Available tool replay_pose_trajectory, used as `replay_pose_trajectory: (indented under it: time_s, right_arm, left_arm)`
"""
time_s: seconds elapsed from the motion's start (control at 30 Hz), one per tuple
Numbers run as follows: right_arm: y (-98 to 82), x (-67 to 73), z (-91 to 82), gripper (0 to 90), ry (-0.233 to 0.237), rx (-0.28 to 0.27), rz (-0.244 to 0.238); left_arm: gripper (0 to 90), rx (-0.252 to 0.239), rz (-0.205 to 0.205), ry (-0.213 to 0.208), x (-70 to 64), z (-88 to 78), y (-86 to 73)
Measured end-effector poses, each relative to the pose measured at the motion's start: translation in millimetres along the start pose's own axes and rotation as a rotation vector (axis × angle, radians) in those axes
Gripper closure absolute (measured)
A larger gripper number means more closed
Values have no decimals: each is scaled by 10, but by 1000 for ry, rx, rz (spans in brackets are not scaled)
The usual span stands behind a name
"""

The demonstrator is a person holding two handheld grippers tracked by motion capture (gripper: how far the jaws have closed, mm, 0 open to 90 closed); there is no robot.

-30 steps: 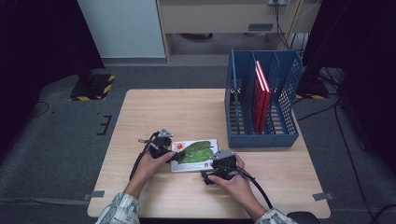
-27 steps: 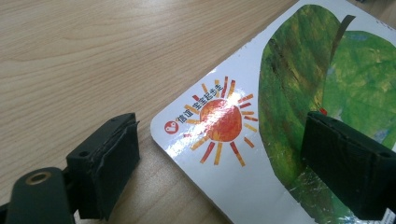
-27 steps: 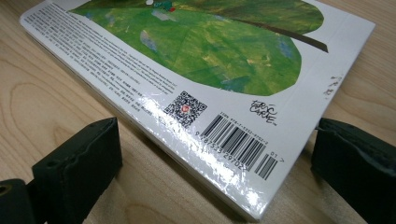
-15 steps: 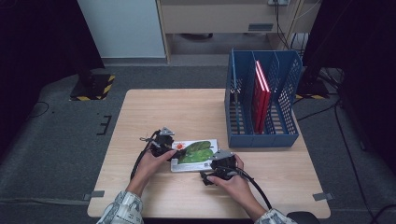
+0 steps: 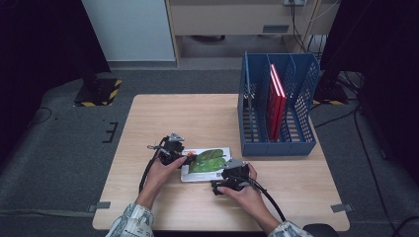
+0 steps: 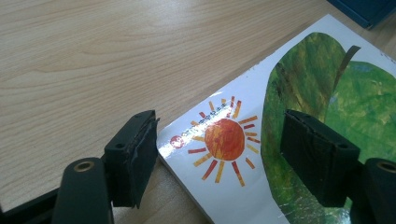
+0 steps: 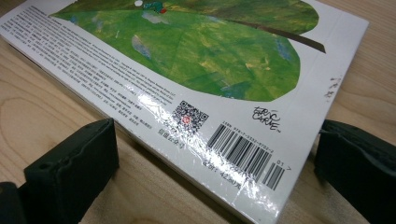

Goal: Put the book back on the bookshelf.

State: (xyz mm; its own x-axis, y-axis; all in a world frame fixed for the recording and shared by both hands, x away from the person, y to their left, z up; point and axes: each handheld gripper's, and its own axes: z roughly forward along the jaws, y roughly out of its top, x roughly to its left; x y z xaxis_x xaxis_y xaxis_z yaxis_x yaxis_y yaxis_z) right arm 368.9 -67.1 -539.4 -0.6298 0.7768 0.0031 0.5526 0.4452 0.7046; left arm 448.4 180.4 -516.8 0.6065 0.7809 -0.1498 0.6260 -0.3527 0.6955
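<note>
A wooden table (image 5: 207, 118) carries a blue file rack (image 5: 276, 106) at its right edge, two red books (image 5: 274, 101) upright inside. Near the front edge lies a flat picture book (image 5: 206, 163), green leaf uppermost. The left gripper (image 5: 179, 157) straddles its sun corner, jaws apart and just closing in; the right gripper (image 5: 223, 184) brackets the barcode corner, jaws spread, not pressing.

Dim surroundings, sharp close-ups, cover glare

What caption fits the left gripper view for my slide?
Left gripper, jaws just closing, straddles the sun-printed corner of the picture book lying flat on the wooden table.
</note>
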Motion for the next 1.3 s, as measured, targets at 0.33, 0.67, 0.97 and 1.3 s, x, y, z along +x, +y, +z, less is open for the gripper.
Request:
replay_pose_trajectory:
  time_s: [0.33,0.67,0.97,1.3]
  right_arm:
    - [3,14,-4,2,-2,4,9]
    - [8,20,-5,2,-5,11,13]
    - [12,21,-5,2,-7,15,13]
    - [25,44,20,0,-32,1,48]
  left_arm:
    - [280,0,-13,-6,14,-13,25]
    - [283,5,-15,-12,17,-40,65]
    - [283,-9,-9,-14,-15,-116,152]
    - [283,-9,4,-11,-43,-180,203]
